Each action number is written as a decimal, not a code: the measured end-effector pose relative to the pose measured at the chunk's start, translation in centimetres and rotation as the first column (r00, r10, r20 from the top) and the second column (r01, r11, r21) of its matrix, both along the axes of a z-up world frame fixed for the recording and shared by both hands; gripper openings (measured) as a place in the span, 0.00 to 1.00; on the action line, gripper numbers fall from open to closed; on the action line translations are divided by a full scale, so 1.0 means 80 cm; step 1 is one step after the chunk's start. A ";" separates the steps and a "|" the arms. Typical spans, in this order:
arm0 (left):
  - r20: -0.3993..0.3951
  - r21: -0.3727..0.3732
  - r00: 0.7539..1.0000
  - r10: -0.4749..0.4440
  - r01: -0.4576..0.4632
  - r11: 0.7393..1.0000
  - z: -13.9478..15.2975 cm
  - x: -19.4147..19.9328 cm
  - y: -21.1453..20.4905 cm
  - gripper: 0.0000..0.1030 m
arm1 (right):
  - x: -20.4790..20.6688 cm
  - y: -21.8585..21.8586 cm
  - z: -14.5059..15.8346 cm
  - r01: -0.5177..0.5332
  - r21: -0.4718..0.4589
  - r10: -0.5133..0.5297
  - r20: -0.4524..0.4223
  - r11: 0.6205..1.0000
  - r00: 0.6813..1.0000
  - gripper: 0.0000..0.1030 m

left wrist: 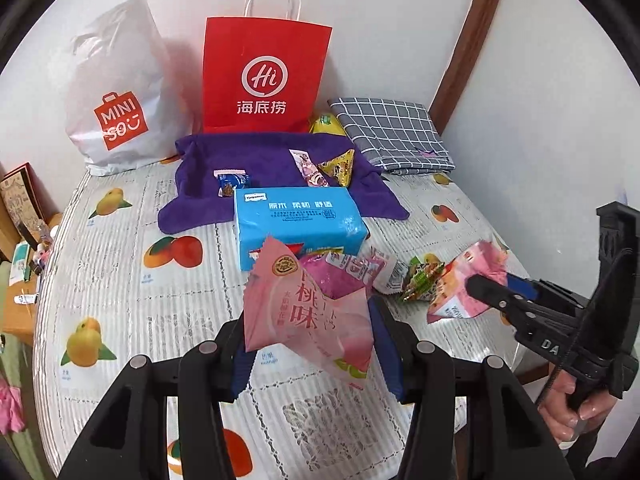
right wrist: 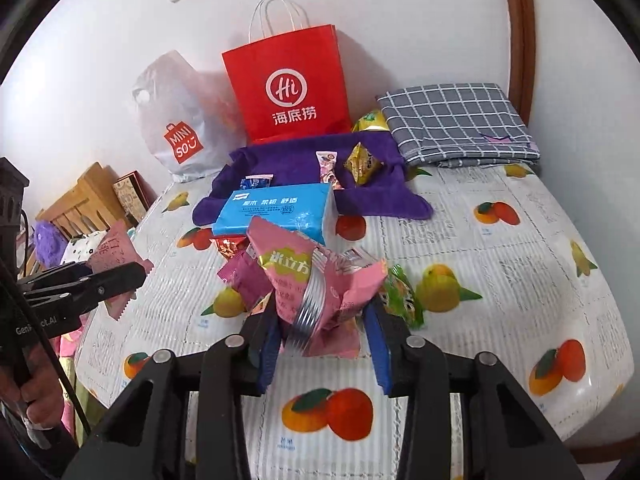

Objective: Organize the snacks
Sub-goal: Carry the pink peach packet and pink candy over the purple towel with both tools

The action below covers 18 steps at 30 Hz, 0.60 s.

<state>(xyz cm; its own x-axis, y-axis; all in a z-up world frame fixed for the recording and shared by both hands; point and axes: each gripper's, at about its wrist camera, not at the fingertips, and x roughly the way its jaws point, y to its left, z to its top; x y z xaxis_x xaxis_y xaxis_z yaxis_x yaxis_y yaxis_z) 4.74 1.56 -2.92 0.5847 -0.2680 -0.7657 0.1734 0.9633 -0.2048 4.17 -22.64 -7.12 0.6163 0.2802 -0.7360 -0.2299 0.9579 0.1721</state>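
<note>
My left gripper (left wrist: 316,344) is shut on a pale pink peach-flavour snack packet (left wrist: 308,312) and holds it above the table; it also shows in the right wrist view (right wrist: 116,260). My right gripper (right wrist: 324,332) is shut on a pink crinkled snack packet (right wrist: 320,284), also seen in the left wrist view (left wrist: 464,284). More snacks lie in a loose pile: a magenta packet (left wrist: 340,276) and a green packet (left wrist: 420,280). Three small snacks (left wrist: 320,168) lie on a purple cloth (left wrist: 272,160).
A blue tissue pack (left wrist: 296,220) lies in front of the purple cloth. A red paper bag (left wrist: 264,76) and a white Miniso bag (left wrist: 116,92) stand against the wall. A folded grey checked cloth (left wrist: 392,132) lies at the back right. The table (left wrist: 120,280) has a fruit-print cover.
</note>
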 end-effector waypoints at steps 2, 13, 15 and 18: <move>-0.007 -0.001 1.000 0.006 -0.006 1.000 -0.001 0.006 0.002 0.49 | 0.008 0.001 -0.006 0.005 0.003 -0.005 -0.016 1.000 1.000 0.35; -0.014 -0.014 1.000 0.009 -0.009 1.000 0.000 0.036 0.004 0.49 | 0.030 -0.006 0.004 0.009 0.041 -0.009 -0.016 0.999 1.000 0.34; -0.012 -0.011 1.000 0.002 -0.003 1.000 0.002 0.043 0.002 0.49 | 0.035 -0.003 0.010 0.006 0.043 -0.006 -0.005 0.999 1.000 0.34; -0.008 -0.009 1.000 -0.001 0.001 1.000 0.006 0.055 0.000 0.49 | 0.045 0.003 0.022 -0.002 0.045 0.002 0.013 0.999 1.000 0.34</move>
